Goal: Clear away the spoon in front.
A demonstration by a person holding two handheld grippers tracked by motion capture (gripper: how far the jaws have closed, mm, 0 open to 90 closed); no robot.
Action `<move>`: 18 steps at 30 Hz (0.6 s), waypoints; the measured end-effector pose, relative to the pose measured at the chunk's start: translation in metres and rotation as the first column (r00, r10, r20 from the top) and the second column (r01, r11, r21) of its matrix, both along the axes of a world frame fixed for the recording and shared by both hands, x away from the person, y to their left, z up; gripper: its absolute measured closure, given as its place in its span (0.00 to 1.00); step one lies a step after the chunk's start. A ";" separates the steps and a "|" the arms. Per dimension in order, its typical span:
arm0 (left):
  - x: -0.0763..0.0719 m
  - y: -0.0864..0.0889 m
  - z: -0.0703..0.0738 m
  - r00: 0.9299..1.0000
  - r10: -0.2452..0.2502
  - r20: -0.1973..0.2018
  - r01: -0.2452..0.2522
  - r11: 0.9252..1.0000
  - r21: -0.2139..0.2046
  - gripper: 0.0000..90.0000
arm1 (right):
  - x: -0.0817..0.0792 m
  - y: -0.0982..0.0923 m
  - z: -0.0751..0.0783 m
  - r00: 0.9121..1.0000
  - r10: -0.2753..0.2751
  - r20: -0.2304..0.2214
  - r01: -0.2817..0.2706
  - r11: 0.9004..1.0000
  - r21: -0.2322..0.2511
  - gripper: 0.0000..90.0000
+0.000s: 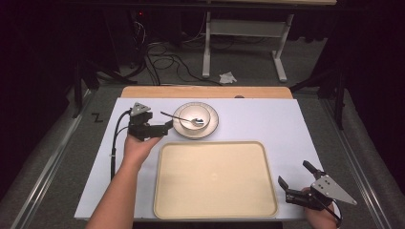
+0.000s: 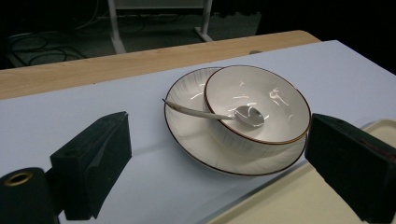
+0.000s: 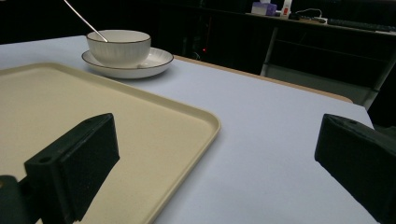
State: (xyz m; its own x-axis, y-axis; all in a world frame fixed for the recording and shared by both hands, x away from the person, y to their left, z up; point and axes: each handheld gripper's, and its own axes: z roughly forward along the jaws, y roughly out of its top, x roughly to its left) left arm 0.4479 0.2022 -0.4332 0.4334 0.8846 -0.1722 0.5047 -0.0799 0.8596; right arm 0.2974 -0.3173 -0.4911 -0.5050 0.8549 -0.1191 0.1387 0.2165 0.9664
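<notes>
So the bowl (image 1: pixel 195 118) sits on a plate (image 1: pixel 211 125) just past the tray (image 1: pixel 215 179), with a spoon (image 1: pixel 184 119) lying in it, handle over the rim. The left gripper (image 1: pixel 160 128) is just beside the plate, jaws wide, nothing in them. Right gripper (image 1: pixel 296 181) is wide open too, near the tray's corner. Its own view catches a shelf with clutter (image 3: pixel 280 8) behind.

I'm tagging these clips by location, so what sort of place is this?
Probably a lab or recording studio, not a kitchen. A bowl on a plate and a tray sit on a covered table, with black curtains around it and loose cables on the floor.
</notes>
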 end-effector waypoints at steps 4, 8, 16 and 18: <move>0.009 -0.005 -0.001 1.000 0.001 -0.019 -0.001 1.000 0.010 0.09 | -0.001 -0.002 0.000 1.000 -0.004 -0.001 0.004 1.000 0.011 0.01; 0.019 -0.007 -0.001 0.999 0.018 -0.032 -0.018 1.000 -0.001 0.11 | -0.001 -0.003 0.000 1.000 -0.007 -0.001 0.007 1.000 0.019 0.00; 0.032 -0.002 -0.006 0.993 0.051 -0.111 -0.055 0.998 -0.031 0.30 | 0.001 -0.004 -0.001 1.000 -0.002 -0.003 0.002 1.000 0.019 0.01; 0.033 -0.001 -0.008 0.991 0.047 -0.122 -0.051 0.998 -0.032 0.41 | 0.000 -0.004 0.000 1.000 -0.003 -0.006 0.003 1.000 0.031 0.01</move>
State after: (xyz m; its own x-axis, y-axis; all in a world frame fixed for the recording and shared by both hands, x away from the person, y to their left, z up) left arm 0.4812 0.2014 -0.4409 0.3635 0.8968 -0.2523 0.6080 -0.0232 0.7936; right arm 0.2976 -0.3214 -0.4914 -0.5031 0.8596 -0.0892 0.1455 0.1860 0.9717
